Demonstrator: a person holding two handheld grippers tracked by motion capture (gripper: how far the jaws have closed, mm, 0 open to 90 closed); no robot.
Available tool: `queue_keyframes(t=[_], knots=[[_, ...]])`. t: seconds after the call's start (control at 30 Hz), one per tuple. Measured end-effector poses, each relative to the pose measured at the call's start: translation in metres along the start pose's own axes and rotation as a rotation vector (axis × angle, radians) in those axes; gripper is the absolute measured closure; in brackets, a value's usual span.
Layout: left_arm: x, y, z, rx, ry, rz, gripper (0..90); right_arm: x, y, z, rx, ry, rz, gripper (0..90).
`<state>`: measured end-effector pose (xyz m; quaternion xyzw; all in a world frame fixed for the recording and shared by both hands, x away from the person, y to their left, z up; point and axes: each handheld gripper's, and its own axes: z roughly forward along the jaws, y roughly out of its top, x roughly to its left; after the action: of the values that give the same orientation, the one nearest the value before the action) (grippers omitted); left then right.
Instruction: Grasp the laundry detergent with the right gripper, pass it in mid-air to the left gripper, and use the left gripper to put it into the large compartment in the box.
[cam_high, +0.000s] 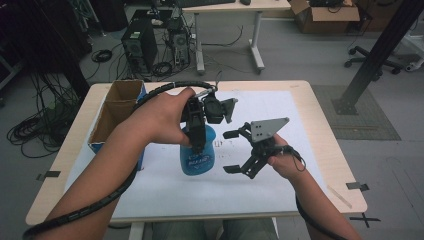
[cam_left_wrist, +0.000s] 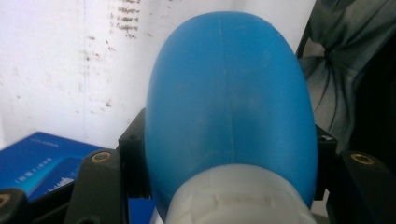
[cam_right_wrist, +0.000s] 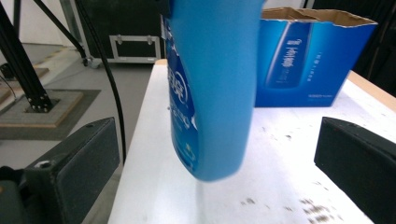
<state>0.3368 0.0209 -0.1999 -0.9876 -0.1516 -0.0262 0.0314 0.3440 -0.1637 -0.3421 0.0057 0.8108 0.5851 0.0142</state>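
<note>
Bottle (cam_high: 198, 156) hangs off the worktop (cam_high: 320, 150) in my left gripper (cam_high: 196, 142), jaws clamped near its neck. My right gripper (cam_high: 235, 151) stands wide open beside it. Boxing it in the carton (cam_high: 116, 107) remains.

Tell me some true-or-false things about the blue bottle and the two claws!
1. The left claw is shut on the blue bottle. True.
2. The right claw also squeezes the bottle. False: its jaws stand wide open, apart from the bottle.
3. The bottle lies flat on the table. False: the right gripper view shows its bottom lifted off the white sheet.
4. A blue cardboard box with its top open stands on the table. True.
5. The bottle is inside the box. False: it hangs outside it, over the white sheet.
</note>
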Motion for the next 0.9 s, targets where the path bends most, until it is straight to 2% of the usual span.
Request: queue_keyframes(t=[0.27, 0.47, 0.6, 0.73, 0.87, 0.9], knots=[[0.01, -0.006, -0.012, -0.038, -0.019, -0.156, 38.1, -0.005, 0.006, -0.025, 0.085, -0.039, -0.033, 0.0], [0.017, -0.01, -0.02, -0.047, -0.013, -0.276, 38.2, -0.009, 0.008, -0.04, 0.206, -0.054, -0.07, 0.3], [0.023, -0.016, -0.025, -0.051, -0.013, -0.337, 38.2, -0.011, 0.007, -0.049, 0.255, -0.062, -0.067, 0.5], [0.03, -0.024, -0.034, -0.054, -0.001, -0.416, 38.2, -0.015, 0.006, -0.057, 0.299, -0.069, -0.06, 0.6], [0.042, -0.037, -0.044, -0.069, -0.022, -0.515, 38.2, -0.018, 0.005, -0.063, 0.35, -0.071, -0.064, 0.9], [0.045, -0.039, -0.046, -0.069, -0.024, -0.522, 38.2, -0.019, 0.005, -0.064, 0.363, -0.069, -0.064, 1.0]])
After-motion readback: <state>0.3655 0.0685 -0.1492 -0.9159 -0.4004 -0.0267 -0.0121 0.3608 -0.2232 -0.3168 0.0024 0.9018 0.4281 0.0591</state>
